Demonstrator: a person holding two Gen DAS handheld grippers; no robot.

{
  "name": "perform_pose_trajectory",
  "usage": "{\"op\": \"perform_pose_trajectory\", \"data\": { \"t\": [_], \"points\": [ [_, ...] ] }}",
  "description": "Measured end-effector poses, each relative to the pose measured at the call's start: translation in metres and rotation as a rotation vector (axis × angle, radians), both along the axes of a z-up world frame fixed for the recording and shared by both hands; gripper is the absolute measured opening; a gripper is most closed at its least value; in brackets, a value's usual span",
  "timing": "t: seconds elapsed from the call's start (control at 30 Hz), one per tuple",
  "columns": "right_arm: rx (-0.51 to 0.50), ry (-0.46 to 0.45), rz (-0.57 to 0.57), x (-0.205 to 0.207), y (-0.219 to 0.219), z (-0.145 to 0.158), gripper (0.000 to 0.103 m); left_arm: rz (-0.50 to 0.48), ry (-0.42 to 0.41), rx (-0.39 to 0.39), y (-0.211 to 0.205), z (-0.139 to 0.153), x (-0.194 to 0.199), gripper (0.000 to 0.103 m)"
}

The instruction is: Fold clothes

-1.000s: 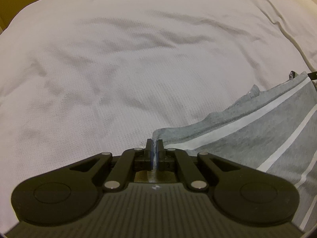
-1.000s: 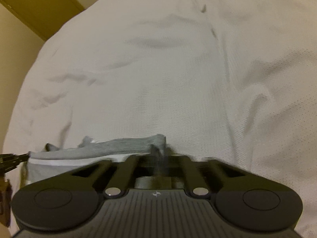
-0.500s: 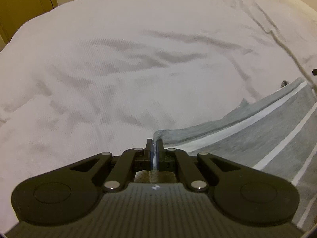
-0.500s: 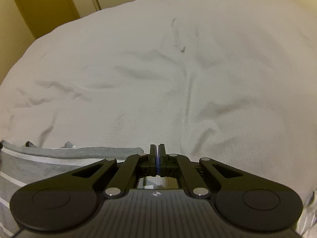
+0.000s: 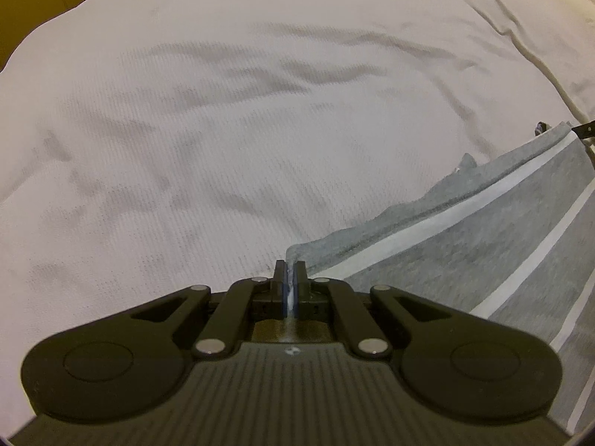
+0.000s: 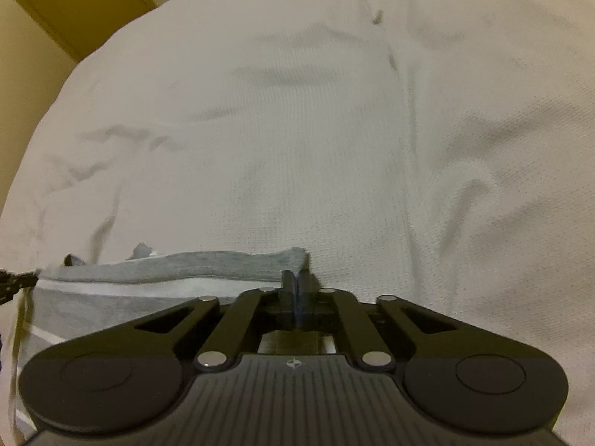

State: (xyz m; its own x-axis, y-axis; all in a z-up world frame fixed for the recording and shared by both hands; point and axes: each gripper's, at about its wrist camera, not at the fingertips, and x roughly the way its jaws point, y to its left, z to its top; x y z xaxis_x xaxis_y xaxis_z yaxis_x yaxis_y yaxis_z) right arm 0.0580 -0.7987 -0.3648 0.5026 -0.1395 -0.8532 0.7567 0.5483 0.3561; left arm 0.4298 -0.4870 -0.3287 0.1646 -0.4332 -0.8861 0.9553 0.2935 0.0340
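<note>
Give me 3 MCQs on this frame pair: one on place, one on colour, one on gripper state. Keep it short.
1. Where does the garment lie relative to the left gripper in the left wrist view?
A. to its right
B. to its left
C. far ahead, apart from it

2. What colours is the garment?
A. solid black
B. grey with white stripes
C. red with blue dots

3. How do the right gripper jaws stand?
A. wide open
B. closed on the garment's corner
C. closed on the bedsheet alone

Answers: 1 A, the fabric spreads rightward from the fingertips. 2 B, white bands cross grey cloth. 3 B, the jaws meet at the grey corner.
</note>
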Motion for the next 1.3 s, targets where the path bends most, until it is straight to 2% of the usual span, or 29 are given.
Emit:
{"op": "perform_pose_trajectory", "data": {
  "t": [0.07,0.2,0.27,0.4,0.5,0.57,0.6,0.67,0.8,0.87,0.97,1.1,1.2,1.3],
  "points": [
    [-0.05,0.001,-0.009,-0.004,0.004,0.014,0.001,-0.008,-0.008,-0.011,0.001,0.004,-0.002,0.0],
    [-0.208,0.007,0.014,-0.01,0.018,0.051,0.0,-0.033,-0.047,-0.092,0.008,0.029,-0.008,0.0],
    [-0.236,0.021,0.013,-0.011,0.021,0.052,0.0,-0.034,-0.052,-0.115,0.01,0.037,-0.009,0.0],
    [-0.194,0.052,-0.004,-0.003,0.017,0.031,0.0,-0.005,-0.037,-0.068,0.006,0.02,-0.003,0.001],
    [-0.163,0.069,-0.016,0.004,0.014,0.017,0.0,0.016,-0.025,-0.032,0.004,0.008,0.001,0.009],
    [-0.19,0.054,-0.04,0.002,0.017,0.026,0.013,0.03,-0.017,-0.009,0.002,0.0,0.004,0.01],
    [-0.205,0.047,-0.049,0.001,0.019,0.032,0.014,0.037,-0.013,0.003,0.001,-0.004,0.006,0.013],
    [-0.238,0.049,-0.045,-0.002,0.028,0.046,0.025,0.056,-0.017,-0.009,0.008,0.004,0.005,0.019],
    [-0.23,0.021,-0.008,-0.01,0.061,0.068,0.026,0.108,-0.032,-0.038,0.032,0.028,-0.003,0.021],
    [-0.211,0.015,0.064,-0.006,0.093,0.071,0.026,0.108,-0.023,-0.049,0.049,0.038,-0.014,0.021],
    [-0.169,0.036,0.213,-0.002,0.149,0.065,0.025,0.052,0.011,-0.039,0.074,0.044,-0.046,0.021],
    [-0.119,0.115,0.351,-0.014,0.215,0.042,0.025,-0.055,0.03,0.034,0.1,0.028,-0.097,0.021],
    [-0.084,0.215,0.337,-0.041,0.236,0.025,0.025,-0.116,0.037,0.089,0.12,0.015,-0.129,0.023],
    [-0.082,0.299,0.295,-0.072,0.245,0.023,0.025,-0.063,0.026,0.109,0.136,0.01,-0.123,0.024]
  ]
}}
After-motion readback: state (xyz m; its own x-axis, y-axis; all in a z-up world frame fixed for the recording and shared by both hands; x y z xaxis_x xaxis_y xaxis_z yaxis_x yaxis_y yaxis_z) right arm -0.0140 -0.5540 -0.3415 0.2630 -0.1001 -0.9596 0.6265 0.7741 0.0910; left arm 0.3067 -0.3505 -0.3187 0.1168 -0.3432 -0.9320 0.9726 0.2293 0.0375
